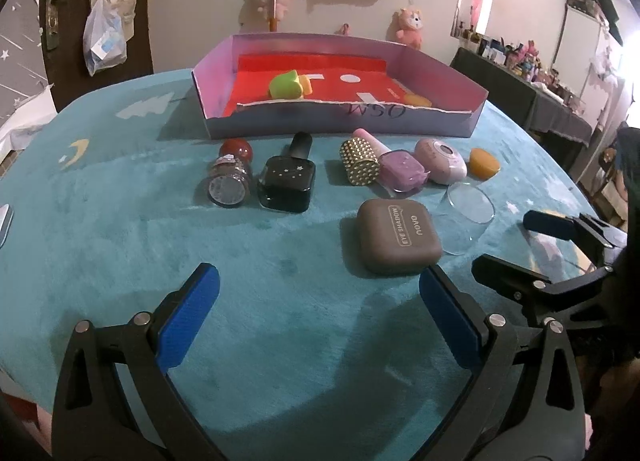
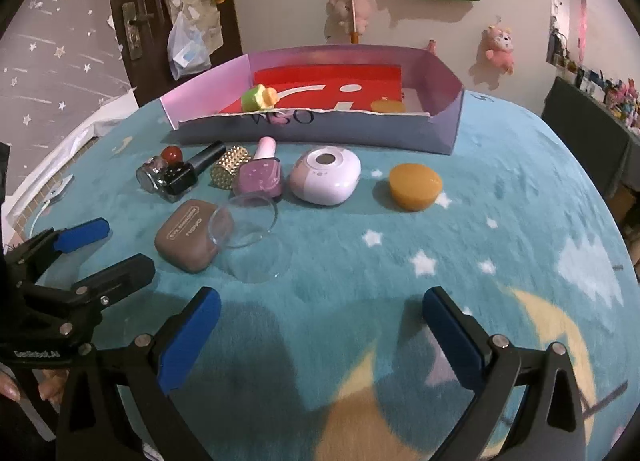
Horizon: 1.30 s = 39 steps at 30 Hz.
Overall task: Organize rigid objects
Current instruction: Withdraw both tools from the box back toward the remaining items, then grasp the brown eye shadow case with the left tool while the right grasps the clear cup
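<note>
- The left claw (image 1: 320, 293) is released, its blue pads wide apart above the teal blanket (image 1: 120, 221) on the desk, and it grasps nothing.
- The right claw (image 2: 322, 315) is also released and empty, hanging over the blanket near the moon drawing.
- A brown eye shadow case (image 1: 398, 236) lies just before the left claw, and a clear round lid (image 1: 470, 203) lies beside it.
- Behind them stands a row: a small jar with red ball cap (image 1: 232, 177), a black nail polish bottle (image 1: 287, 181), a gold studded piece (image 1: 359, 161), a purple nail polish bottle (image 1: 400, 171), a pale pink oval device (image 1: 440, 160) and an orange round soap (image 1: 483, 163).
- The open cardboard box (image 1: 340, 123) stands behind the row, with a green and yellow toy (image 1: 286, 86) and another orange piece (image 1: 418, 100) inside, on red paper.
</note>
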Each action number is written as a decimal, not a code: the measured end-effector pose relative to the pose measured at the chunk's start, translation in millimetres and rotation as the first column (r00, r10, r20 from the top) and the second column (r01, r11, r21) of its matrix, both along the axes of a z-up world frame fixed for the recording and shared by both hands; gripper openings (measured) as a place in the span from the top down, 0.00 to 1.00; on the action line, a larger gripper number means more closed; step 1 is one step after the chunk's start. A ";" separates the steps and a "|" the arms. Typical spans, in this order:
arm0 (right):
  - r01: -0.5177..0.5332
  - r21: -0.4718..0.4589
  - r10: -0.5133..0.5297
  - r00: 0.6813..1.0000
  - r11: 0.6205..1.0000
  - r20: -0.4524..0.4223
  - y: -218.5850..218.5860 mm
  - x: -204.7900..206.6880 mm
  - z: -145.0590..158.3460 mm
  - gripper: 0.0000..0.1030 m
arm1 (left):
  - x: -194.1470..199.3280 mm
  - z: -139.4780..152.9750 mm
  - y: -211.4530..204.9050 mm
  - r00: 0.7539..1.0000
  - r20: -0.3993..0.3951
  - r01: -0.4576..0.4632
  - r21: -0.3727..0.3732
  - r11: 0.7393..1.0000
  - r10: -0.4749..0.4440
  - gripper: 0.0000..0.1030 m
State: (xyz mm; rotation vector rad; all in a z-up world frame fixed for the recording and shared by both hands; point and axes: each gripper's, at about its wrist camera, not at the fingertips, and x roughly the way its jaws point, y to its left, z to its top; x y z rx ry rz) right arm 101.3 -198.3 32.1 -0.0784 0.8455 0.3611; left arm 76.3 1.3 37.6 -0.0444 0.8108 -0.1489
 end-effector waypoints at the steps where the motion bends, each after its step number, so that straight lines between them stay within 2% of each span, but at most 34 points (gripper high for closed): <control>1: -0.004 -0.009 0.004 1.000 1.000 -0.004 2.3 1.8 -0.4 0.00 | 1.0 -0.3 1.1 1.000 -0.005 0.002 -0.001 1.000 -0.002 0.01; 11: -0.020 -0.110 0.016 0.999 0.994 -0.040 18.4 22.2 -0.7 0.00 | 11.5 1.4 9.9 0.999 -0.043 0.019 0.021 1.000 -0.018 0.01; 20: -0.043 -0.053 0.038 0.996 0.998 -0.086 14.3 38.9 0.4 0.00 | 15.0 1.7 5.4 0.995 -0.072 0.068 0.014 0.998 -0.067 0.01; 24: -0.001 -0.086 -0.005 0.998 0.996 -0.069 -3.4 39.6 2.7 0.00 | 19.0 1.5 -8.1 0.992 -0.078 0.099 0.012 0.995 -0.098 0.01; 29: 0.034 -0.078 -0.039 0.998 0.996 -0.057 -32.8 36.2 4.6 0.00 | 31.6 2.8 -27.9 0.989 -0.081 0.126 0.012 0.992 -0.124 0.01; 36: 0.044 -0.043 -0.047 0.997 0.998 -0.062 -57.2 29.1 4.4 0.00 | 47.0 -3.2 -42.2 0.989 -0.107 0.109 0.062 0.992 -0.102 0.01; 39: 0.028 -0.027 -0.030 0.998 0.999 -0.061 -57.2 27.7 5.4 0.00 | 46.3 -4.9 -31.8 0.990 -0.115 0.088 0.051 0.995 -0.082 0.01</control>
